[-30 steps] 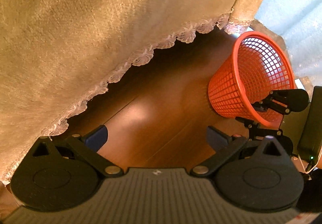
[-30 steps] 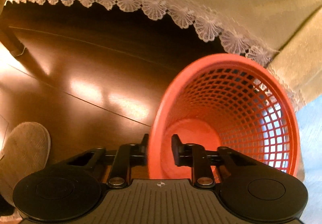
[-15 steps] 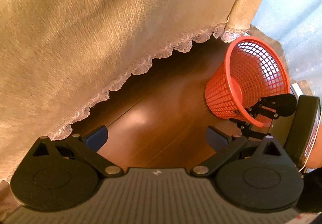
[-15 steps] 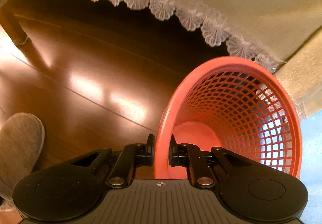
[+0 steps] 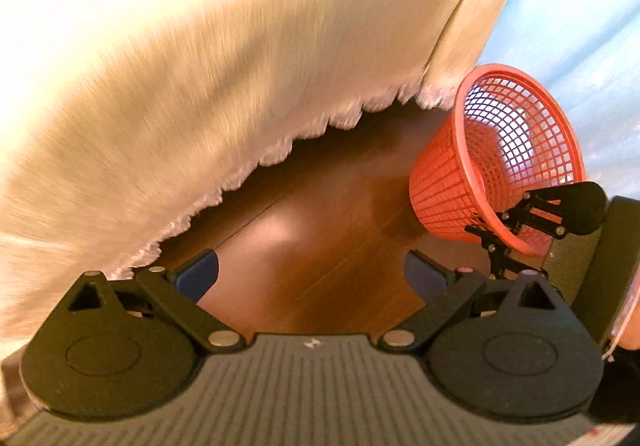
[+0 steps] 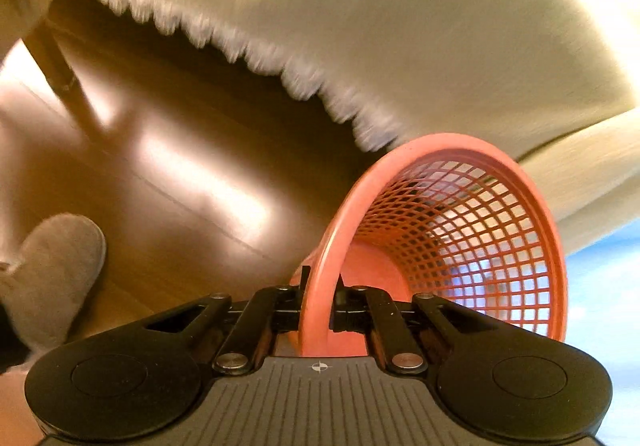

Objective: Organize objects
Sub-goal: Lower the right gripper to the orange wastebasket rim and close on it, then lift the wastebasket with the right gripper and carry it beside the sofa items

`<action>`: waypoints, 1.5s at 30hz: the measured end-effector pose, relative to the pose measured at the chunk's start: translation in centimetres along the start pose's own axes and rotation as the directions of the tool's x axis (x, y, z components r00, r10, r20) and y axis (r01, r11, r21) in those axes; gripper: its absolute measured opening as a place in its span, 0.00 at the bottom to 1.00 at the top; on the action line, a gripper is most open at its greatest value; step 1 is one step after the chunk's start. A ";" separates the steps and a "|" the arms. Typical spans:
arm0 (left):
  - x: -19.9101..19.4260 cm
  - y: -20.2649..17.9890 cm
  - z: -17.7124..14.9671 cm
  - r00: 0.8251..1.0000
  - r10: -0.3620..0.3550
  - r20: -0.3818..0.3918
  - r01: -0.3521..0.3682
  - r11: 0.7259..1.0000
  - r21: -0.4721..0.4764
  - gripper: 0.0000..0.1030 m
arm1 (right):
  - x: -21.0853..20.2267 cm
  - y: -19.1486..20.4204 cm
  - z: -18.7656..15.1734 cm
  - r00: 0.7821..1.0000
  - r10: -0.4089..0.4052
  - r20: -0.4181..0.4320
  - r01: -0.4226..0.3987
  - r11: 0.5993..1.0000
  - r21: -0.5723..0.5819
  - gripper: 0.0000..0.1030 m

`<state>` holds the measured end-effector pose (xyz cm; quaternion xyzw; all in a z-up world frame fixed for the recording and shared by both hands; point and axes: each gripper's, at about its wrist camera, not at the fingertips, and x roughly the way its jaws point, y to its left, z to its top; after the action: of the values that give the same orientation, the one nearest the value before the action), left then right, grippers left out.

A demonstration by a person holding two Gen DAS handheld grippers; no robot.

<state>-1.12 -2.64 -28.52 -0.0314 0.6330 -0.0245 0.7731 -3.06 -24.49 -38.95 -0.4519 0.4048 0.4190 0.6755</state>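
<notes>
An orange mesh basket (image 6: 460,230) is tilted, its mouth towards the right wrist camera. My right gripper (image 6: 320,282) is shut on the basket's near rim, one finger outside and one inside. In the left wrist view the same basket (image 5: 496,161) hangs at the right above the wooden floor, with the right gripper (image 5: 500,234) clamped on its lower rim. My left gripper (image 5: 312,274) is open and empty, its blue pads wide apart over the floor (image 5: 320,238). I see nothing inside the basket.
A beige tablecloth (image 5: 200,65) with a lace hem hangs over the upper left; it also shows in the right wrist view (image 6: 440,25). A grey slipper (image 6: 52,270) lies on the floor at the left. A dark table leg (image 6: 52,57) stands behind.
The right gripper has tightened on the basket rim and lifted the basket, which now sits higher and more tilted. Both views have swung upwards, with motion blur on the cloth.
</notes>
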 end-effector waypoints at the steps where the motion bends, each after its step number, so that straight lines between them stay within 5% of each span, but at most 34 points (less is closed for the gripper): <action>1: -1.7 -0.2 0.7 1.000 -0.001 0.008 0.001 1.000 -0.006 0.94 | -2.3 -1.0 0.8 1.000 -0.002 0.003 0.002 1.000 0.005 0.02; 9: -16.7 0.1 8.7 0.986 0.032 0.164 -0.018 0.997 -0.080 0.98 | -19.1 -8.4 8.2 0.991 -0.106 0.082 0.102 0.993 0.057 0.02; 15: -22.5 4.0 15.4 0.954 0.051 0.295 -0.029 0.996 -0.080 0.99 | -23.9 -11.8 15.5 0.969 -0.197 0.148 0.179 0.976 0.124 0.02; 23: -21.5 12.1 23.4 0.929 -0.028 0.370 0.009 0.998 0.055 0.99 | -20.7 -13.2 24.5 0.936 -0.338 0.100 0.311 0.925 0.219 0.03; 28: -19.5 16.0 25.9 0.908 -0.080 0.412 0.027 0.991 0.134 0.99 | -17.5 -13.0 26.4 0.912 -0.408 0.052 0.386 0.893 0.231 0.03; 35: -15.8 19.2 25.3 0.873 -0.122 0.473 0.073 0.990 0.121 0.99 | -14.4 -12.2 26.8 0.822 -0.562 0.085 0.518 0.802 0.296 0.03; 41: -15.2 20.6 24.2 0.824 -0.219 0.523 0.150 0.974 0.173 0.99 | -12.7 -11.2 29.1 0.752 -0.657 0.048 0.597 0.710 0.373 0.03; 43: -15.8 21.3 23.2 0.806 -0.252 0.536 0.179 0.966 0.184 0.99 | -12.3 -11.2 30.1 0.735 -0.678 -0.004 0.617 0.667 0.419 0.03; 45: -16.7 21.8 22.2 0.807 -0.237 0.541 0.167 0.970 0.176 0.99 | -12.2 -11.4 31.2 0.741 -0.669 -0.059 0.609 0.632 0.480 0.02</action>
<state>17.34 20.74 -9.61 -0.0580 0.3701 -0.1345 0.9174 8.88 -0.03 -16.29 -0.3614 0.2636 0.0684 0.8918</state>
